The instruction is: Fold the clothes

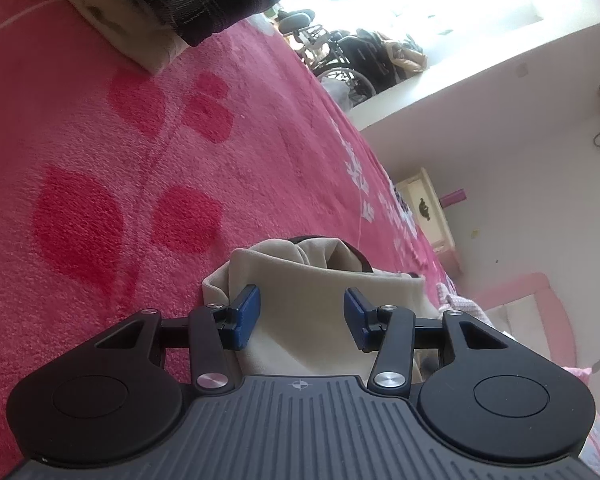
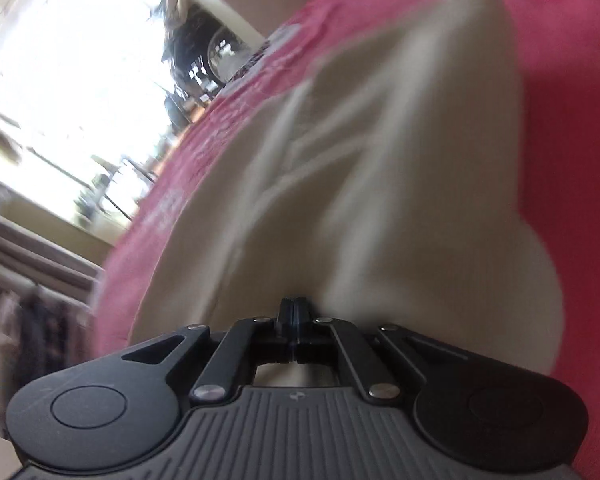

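A beige garment (image 1: 320, 272) lies bunched on the pink flowered blanket (image 1: 140, 160). My left gripper (image 1: 302, 300) hovers over its near end, open, blue pads on either side of the cloth and not pressing it. In the blurred right wrist view the same beige garment (image 2: 380, 160) spreads away across the pink blanket (image 2: 560, 120). Its folds run down to the tips of my right gripper (image 2: 294, 304), whose jaws are shut together on the cloth's near edge.
A pile of clothes (image 1: 140, 0), beige with a dark plaid piece on top, sits at the blanket's far left. A wheelchair (image 1: 352, 68) and a cream cabinet (image 1: 428, 208) stand beyond the bed. Something pink and knitted (image 1: 460, 304) lies right of the garment.
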The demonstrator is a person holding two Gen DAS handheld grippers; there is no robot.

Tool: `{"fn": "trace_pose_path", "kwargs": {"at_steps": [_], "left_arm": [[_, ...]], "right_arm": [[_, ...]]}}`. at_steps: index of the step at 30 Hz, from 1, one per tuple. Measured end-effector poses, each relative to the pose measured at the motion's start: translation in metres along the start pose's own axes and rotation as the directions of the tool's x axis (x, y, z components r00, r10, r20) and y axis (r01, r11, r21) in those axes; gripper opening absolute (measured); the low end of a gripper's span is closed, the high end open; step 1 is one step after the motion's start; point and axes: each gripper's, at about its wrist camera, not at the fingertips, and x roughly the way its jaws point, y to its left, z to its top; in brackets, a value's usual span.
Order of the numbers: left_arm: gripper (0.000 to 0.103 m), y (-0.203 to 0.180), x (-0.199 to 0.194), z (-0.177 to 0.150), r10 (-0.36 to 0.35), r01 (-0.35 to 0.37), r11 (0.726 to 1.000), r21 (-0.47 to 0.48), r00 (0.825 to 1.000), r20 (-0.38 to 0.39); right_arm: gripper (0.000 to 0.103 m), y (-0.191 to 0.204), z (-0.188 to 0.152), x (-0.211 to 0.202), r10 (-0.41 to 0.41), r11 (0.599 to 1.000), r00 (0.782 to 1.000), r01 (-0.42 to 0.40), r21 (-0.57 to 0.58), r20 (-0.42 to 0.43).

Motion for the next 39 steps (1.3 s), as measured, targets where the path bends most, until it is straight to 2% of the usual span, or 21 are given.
{"fn": "trace_pose_path", "kwargs": {"at_steps": [2,4,5,7,8,9,11,12,14,17,18,19,20,22,25,28,31,33,34,37,39], "left_arm": [[0.047,0.001,0.001,0.001,-0.003,0.003,1.000,-0.008,1.000,-0.001],[0.048,0.002,0.001,0.001,-0.006,0.006,1.000,-0.010,1.000,-0.002],[0.048,0.002,0.001,0.001,-0.008,0.008,1.000,-0.009,1.000,-0.003],[0.048,0.002,0.001,0.001,-0.011,0.011,1.000,-0.008,1.000,-0.006],[0.049,0.002,0.001,0.002,-0.013,0.013,1.000,-0.009,1.000,-0.007],[0.049,0.002,0.002,0.002,-0.015,0.015,1.000,-0.012,1.000,-0.007],[0.050,0.003,0.002,0.002,-0.019,0.019,1.000,-0.015,1.000,-0.008],[0.050,0.004,0.002,0.002,-0.020,0.020,1.000,-0.016,1.000,-0.008],[0.050,0.003,0.002,0.002,-0.018,0.018,1.000,-0.011,1.000,-0.008],[0.050,0.004,0.001,0.002,-0.017,0.017,1.000,-0.010,1.000,-0.009],[0.050,0.004,0.001,0.003,-0.018,0.017,1.000,-0.010,1.000,-0.010],[0.050,0.004,0.001,0.003,-0.018,0.018,1.000,-0.013,1.000,-0.010],[0.050,0.005,0.001,0.003,-0.018,0.018,1.000,-0.013,1.000,-0.011],[0.050,0.004,0.000,0.003,-0.015,0.015,1.000,-0.009,1.000,-0.012],[0.050,0.002,-0.001,0.003,-0.008,0.008,1.000,0.000,1.000,-0.013],[0.050,0.002,-0.002,0.003,-0.007,0.007,1.000,0.009,1.000,-0.016],[0.050,0.004,-0.003,0.004,-0.011,0.011,1.000,0.004,1.000,-0.020],[0.050,0.005,-0.002,0.006,-0.014,0.014,1.000,-0.001,1.000,-0.024],[0.050,0.006,-0.002,0.006,-0.016,0.015,1.000,-0.004,1.000,-0.026],[0.051,0.007,-0.001,0.008,-0.022,0.021,1.000,-0.017,0.999,-0.032],[0.051,0.008,-0.001,0.010,-0.029,0.027,0.999,-0.031,0.999,-0.036]], "right_arm": [[0.004,0.025,0.008,0.002,0.029,0.998,1.000,-0.029,-0.063,0.005],[0.004,0.043,0.007,0.026,-0.019,0.992,0.998,0.011,-0.128,-0.061],[0.001,0.047,0.005,0.047,-0.058,0.987,0.993,0.041,-0.153,-0.105],[0.000,0.049,0.006,0.072,-0.103,0.983,0.983,0.078,-0.166,-0.149],[0.000,0.052,0.010,0.075,-0.109,0.985,0.980,0.084,-0.153,-0.164],[0.004,0.057,0.015,0.072,-0.100,0.987,0.981,0.077,-0.141,-0.168],[0.009,0.067,0.012,0.058,-0.060,0.979,0.987,0.028,-0.202,-0.152],[0.014,0.072,0.008,0.057,-0.086,0.963,0.984,0.042,-0.267,-0.154],[0.014,0.075,-0.004,0.052,-0.121,0.923,0.981,0.055,-0.380,-0.151],[0.020,0.081,-0.023,0.011,-0.070,0.852,0.990,-0.005,-0.523,-0.124],[0.023,0.086,-0.036,-0.013,-0.021,0.805,0.993,-0.051,-0.591,-0.115],[0.036,0.095,-0.047,-0.034,0.028,0.743,0.993,-0.097,-0.662,-0.114],[0.040,0.100,-0.065,-0.056,0.065,0.664,0.990,-0.135,-0.736,-0.123],[0.048,0.103,-0.111,-0.083,0.092,0.475,0.985,-0.172,-0.863,-0.146],[0.053,0.106,-0.180,-0.122,0.113,0.149,0.976,-0.203,-0.968,-0.187],[0.055,0.103,-0.244,-0.138,0.160,-0.139,0.967,-0.176,-0.974,-0.198],[0.057,0.093,-0.284,-0.125,0.200,-0.387,0.969,-0.057,-0.920,-0.144],[0.057,0.089,-0.294,-0.114,0.208,-0.489,0.973,0.012,-0.872,-0.103],[0.059,0.090,-0.296,-0.107,0.211,-0.515,0.974,0.035,-0.857,-0.087],[0.064,0.095,-0.297,-0.088,0.164,-0.549,0.984,0.029,-0.835,-0.074],[0.068,0.098,-0.296,-0.076,0.161,-0.557,0.984,0.022,-0.830,-0.082]]}}
